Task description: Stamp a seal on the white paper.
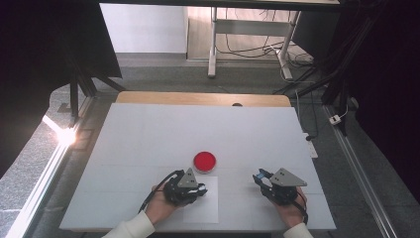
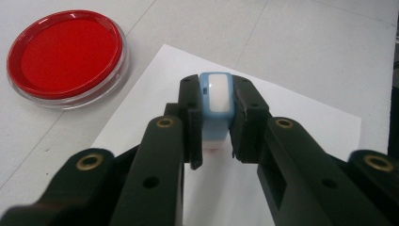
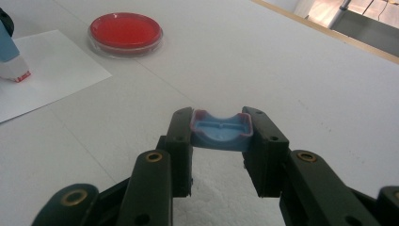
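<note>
My left gripper (image 2: 216, 87) is shut on a light blue stamp with a white top (image 2: 216, 106), held upright over a white sheet of paper (image 2: 291, 113). In the right gripper view the stamp (image 3: 9, 52) shows a red base down at the paper (image 3: 51, 70); whether they touch I cannot tell. A round clear dish with a red ink pad (image 1: 204, 161) lies just beyond the sheet. My right gripper (image 3: 221, 120) is shut on the stamp's blue cap (image 3: 221, 133), low over the table. In the high view the left gripper (image 1: 198, 189) and the right gripper (image 1: 258, 179) sit near the front edge.
The white table top (image 1: 148, 139) stretches wide behind and to both sides of the dish. A wooden strip (image 1: 198, 97) runs along its far edge. Beyond it are a desk frame and cables on the floor (image 1: 257, 49).
</note>
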{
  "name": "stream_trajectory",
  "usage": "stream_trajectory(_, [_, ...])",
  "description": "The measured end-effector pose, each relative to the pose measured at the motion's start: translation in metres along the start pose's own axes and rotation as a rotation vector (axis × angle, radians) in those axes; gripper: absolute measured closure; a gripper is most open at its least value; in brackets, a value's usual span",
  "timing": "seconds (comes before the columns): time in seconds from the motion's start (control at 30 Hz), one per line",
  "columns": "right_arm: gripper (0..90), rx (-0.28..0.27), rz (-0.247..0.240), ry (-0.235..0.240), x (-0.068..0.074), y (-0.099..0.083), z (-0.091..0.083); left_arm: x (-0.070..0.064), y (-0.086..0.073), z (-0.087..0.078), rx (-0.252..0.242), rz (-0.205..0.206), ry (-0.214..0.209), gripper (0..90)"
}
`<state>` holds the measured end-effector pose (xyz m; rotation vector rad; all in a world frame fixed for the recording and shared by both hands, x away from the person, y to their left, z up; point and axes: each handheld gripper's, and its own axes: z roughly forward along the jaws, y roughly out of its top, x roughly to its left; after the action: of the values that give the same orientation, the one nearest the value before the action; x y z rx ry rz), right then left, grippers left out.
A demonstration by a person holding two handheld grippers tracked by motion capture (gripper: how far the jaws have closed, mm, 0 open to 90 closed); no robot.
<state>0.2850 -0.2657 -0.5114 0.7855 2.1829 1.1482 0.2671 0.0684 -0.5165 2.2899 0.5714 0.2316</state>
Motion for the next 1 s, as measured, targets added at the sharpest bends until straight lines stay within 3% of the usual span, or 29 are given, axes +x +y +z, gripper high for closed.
stream_trajectory(0.43, [64.3, -0.002, 0.0, 0.0, -0.0002, -0.0001, -0.0006, -0.0006, -0.0067, -0.0001, -0.043, -0.011, 0.0, 76.6])
stream_trajectory(0.63, [64.3, -0.003, 0.0, 0.0, -0.0001, 0.0, -0.0006, -0.0013, -0.0058, -0.0002, -0.035, -0.003, 0.003, 76.6])
stream_trajectory(1.0, [64.3, -0.001, 0.001, 0.002, 0.0002, 0.0001, -0.0001, 0.0007, 0.0022, -0.0004, 0.023, 0.009, -0.007, 76.5])
